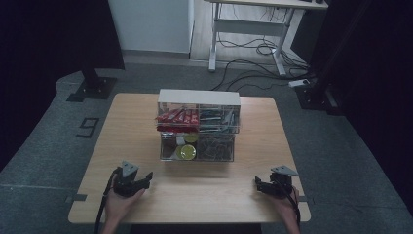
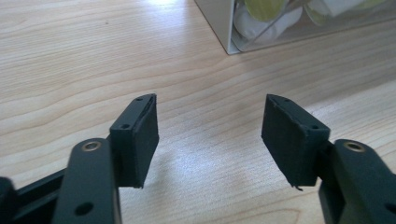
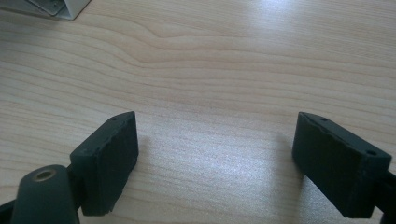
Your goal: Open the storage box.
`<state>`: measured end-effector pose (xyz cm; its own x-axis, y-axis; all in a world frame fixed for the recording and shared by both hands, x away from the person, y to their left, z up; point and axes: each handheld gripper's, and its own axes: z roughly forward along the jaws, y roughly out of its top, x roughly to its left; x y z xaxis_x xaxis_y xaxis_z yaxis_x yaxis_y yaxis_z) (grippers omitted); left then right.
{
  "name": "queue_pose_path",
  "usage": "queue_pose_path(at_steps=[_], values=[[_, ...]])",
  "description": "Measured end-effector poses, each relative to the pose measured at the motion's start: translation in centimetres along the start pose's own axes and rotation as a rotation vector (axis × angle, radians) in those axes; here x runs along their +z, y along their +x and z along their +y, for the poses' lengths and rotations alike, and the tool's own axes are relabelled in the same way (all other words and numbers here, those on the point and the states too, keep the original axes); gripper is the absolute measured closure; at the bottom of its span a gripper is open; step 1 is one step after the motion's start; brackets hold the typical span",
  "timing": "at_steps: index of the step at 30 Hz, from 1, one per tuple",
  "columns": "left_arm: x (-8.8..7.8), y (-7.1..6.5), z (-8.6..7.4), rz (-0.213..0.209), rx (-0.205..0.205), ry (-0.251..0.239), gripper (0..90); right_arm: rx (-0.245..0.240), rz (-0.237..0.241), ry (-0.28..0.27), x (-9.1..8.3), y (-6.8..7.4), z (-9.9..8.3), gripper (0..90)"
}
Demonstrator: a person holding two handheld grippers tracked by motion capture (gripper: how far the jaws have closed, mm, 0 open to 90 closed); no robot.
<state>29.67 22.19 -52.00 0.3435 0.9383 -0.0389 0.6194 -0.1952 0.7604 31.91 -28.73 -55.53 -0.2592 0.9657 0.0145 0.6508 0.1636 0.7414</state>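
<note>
Two pairs of jaws stand released with only bare wood between them. The left gripper hangs just over the desk, its jaws spread less wide than those of the right gripper, which hovers over open wood at the near right. Ahead of the left gripper, near but apart, sits the clear storage box at the desk's middle, with yellow rolls in its lower left compartment. Red packets fill the upper tray stacked on it.
</note>
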Motion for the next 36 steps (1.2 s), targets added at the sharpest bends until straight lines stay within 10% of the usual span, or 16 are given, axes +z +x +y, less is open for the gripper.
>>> queue_pose_path(at_steps=[10, 36], values=[[-2.1, 0.3, 1.1, -0.043, -0.063, -0.035, 50.2, 0.000, 0.000, 0.000, 0.0, 0.0, 0.0, 15.0], [-5.8, -1.1, 3.3, -0.125, -0.027, -0.112, 85.0, -0.001, 0.001, -0.001, 0.0, 0.0, 0.0, 15.1]])
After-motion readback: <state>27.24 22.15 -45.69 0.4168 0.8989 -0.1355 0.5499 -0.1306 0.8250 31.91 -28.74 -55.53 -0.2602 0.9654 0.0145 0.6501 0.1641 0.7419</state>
